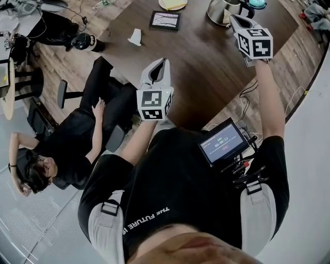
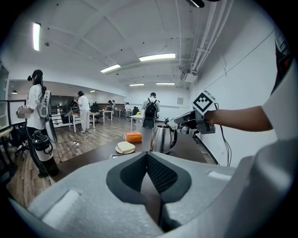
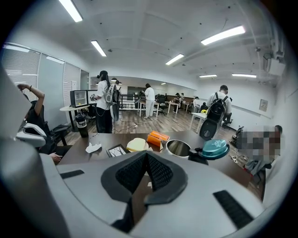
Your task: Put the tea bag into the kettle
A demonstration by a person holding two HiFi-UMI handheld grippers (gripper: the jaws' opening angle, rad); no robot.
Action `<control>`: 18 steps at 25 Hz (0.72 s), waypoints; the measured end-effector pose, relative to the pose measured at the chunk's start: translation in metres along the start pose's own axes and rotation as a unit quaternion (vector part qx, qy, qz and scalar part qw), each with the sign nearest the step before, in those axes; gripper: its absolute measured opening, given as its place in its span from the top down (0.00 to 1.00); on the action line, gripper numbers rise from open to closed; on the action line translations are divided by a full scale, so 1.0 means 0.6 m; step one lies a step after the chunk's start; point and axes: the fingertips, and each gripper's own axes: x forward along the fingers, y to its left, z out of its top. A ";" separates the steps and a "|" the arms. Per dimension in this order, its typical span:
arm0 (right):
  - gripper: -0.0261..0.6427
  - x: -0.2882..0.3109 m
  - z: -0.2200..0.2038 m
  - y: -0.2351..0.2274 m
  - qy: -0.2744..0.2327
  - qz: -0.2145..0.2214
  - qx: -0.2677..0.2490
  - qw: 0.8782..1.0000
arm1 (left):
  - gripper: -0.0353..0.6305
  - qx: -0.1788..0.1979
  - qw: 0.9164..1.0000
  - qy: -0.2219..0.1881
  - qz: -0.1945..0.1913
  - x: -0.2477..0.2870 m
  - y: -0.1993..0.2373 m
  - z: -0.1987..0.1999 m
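Note:
The steel kettle [image 1: 219,10] stands at the far right of the brown table [image 1: 196,67], its teal lid [image 3: 215,148] swung open over the empty mouth [image 3: 178,148]. My right gripper [image 1: 233,19] hovers right beside the kettle top, jaws closed. A small pale piece, apparently the tea bag [image 2: 173,124], shows at its tip next to the kettle [image 2: 163,138]; a white scrap [image 3: 148,184] shows between its pads. My left gripper [image 1: 164,63] hangs over the table's near left edge, shut and empty.
A plate with a pale slab [image 3: 136,144] and an orange box [image 3: 158,138] stand left of the kettle. A framed black tablet [image 1: 165,20] and crumpled white paper [image 1: 135,37] lie further left. A person sits in a chair [image 1: 77,139] by the table's left side.

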 end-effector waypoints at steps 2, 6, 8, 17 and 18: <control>0.95 0.016 -0.001 -0.007 0.001 0.002 0.004 1.000 | 0.94 -0.003 1.000 0.005 0.002 0.014 0.005 -0.003; 0.95 0.054 -0.004 -0.021 0.000 0.004 0.005 1.000 | 0.94 -0.010 1.000 0.006 0.004 0.048 0.014 -0.008; 0.95 0.072 -0.002 -0.030 -0.003 0.003 0.004 1.000 | 0.94 -0.009 1.000 0.004 0.004 0.067 0.019 -0.011; 0.95 0.140 0.012 -0.074 -0.013 -0.005 0.014 1.000 | 0.94 -0.007 1.000 0.013 0.005 0.132 0.048 -0.024; 0.95 0.140 0.016 -0.079 -0.015 -0.006 0.015 1.000 | 0.94 -0.007 1.000 0.013 0.005 0.133 0.049 -0.024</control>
